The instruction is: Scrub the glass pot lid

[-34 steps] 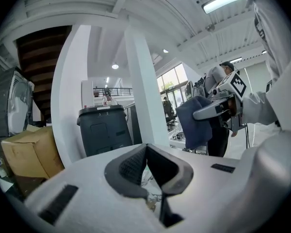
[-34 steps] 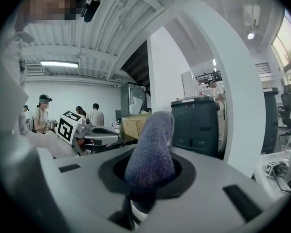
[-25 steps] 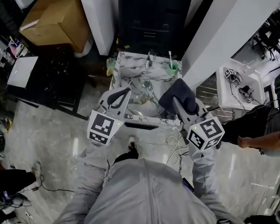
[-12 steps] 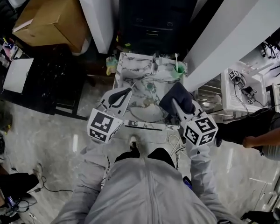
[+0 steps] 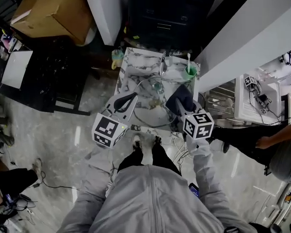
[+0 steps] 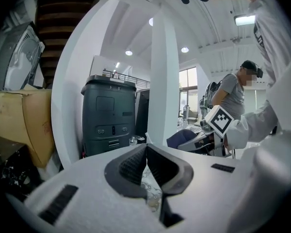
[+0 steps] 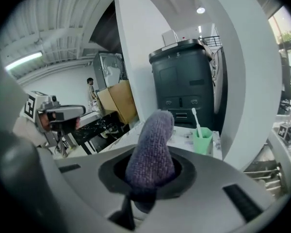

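Obs., standing beside the person:

- Marble-patterned desk (image 5: 130, 66) sits directly ahead of the person, between a white pillar and a dark grey cabinet (image 5: 160, 13).
- Glass pot lid (image 5: 154, 110) is on the near half of the desk, between the two grippers. Only its round rim outline and some glare can be made out from above.
- Left tongs (image 6: 146, 160): closed, pads meeting at the tips. Clear glass shows in the slot just under the pads, and the tips sit at the lid's left edge in the head view. Reads as pinching the lid's rim.
- Right tongs (image 7: 145, 186): clamped on a dark purple knitted cloth (image 7: 151, 149). The cloth stands up out of the jaws and bulges past the tips. In the head view the cloth (image 5: 180, 97) hangs over the lid's right side; I cannot tell whether they touch.
- Marker cubes: left (image 5: 108, 129), right (image 5: 198, 125), both on the near side of the desk edge.
- Green cup (image 5: 190, 72) holds a white toothbrush (image 7: 196, 118). It stands upright at the far right corner of the desk, well apart from the lid.
- Cardboard box (image 5: 53, 8) is at far left, off the desk.
- A second person (image 5: 276, 147) stands to the right.
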A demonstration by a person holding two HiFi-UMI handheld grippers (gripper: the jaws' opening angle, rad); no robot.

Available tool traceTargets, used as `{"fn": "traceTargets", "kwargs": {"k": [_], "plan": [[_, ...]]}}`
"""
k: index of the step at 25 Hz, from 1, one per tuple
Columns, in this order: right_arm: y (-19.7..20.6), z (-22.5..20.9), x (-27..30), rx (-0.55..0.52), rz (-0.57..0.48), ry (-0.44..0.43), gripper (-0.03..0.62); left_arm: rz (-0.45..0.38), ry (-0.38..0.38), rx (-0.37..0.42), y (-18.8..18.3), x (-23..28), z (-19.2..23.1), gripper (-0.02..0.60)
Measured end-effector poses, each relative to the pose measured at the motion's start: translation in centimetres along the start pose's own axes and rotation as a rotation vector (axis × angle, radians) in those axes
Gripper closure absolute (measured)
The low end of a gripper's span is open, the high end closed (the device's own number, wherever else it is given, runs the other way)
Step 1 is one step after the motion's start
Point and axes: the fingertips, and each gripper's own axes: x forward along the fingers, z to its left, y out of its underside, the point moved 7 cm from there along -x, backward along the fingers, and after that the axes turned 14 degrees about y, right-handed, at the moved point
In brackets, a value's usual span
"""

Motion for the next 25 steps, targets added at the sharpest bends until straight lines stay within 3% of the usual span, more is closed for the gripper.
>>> {"fn": "traceTargets", "kwargs": {"k": [8,17,23,25], "plan": [[3.3,0.4,7.8,-0.073,0.149,-0.064,0.522,0.048,-0.135,-0.056,2.2,-0.6,2.8,0.555],[7.5,0.2,14.5,-0.182,0.308,-0.023,0.522,0.091,-0.168,-0.120,5.5,0.0,4.1,0.555],[7.6,1.6,18.4,-0.478,0.370,0.017,0.517,0.113,-0.194,-0.145,7.0,0.0,5.5,0.555],[7.7,2.3,19.5,-0.512,0.375,0.014,0.517,0.121,-0.196,-0.148,7.2,0.0,6.0,0.555]]}}
